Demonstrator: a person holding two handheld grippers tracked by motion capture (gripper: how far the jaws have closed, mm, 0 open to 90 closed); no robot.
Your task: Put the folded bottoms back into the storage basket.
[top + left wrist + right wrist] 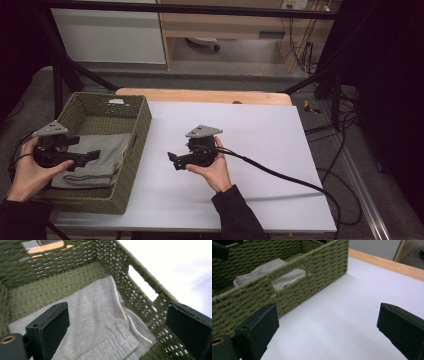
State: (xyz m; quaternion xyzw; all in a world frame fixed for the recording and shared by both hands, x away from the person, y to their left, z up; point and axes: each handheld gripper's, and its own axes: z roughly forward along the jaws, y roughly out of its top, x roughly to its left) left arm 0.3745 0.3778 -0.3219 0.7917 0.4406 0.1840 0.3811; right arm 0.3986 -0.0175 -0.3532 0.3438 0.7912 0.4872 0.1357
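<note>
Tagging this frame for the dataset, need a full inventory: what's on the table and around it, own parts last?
woven green basket: 1, olive green, left end of the table, handle slot in its side.
folded grey cloth: 1, light grey, lying flat inside the basket.
white table cover: 1, white, over the table top, wooden edge showing at the far side.
black frame bars: several, black, around and above the table.
wooden cabinet: 1, light wood, on the floor behind the table.
left gripper: 1, black with grey plate, over the basket, jaws open above the cloth.
right gripper: 1, black with grey plate, over mid-table, jaws open, nothing between them.
</note>
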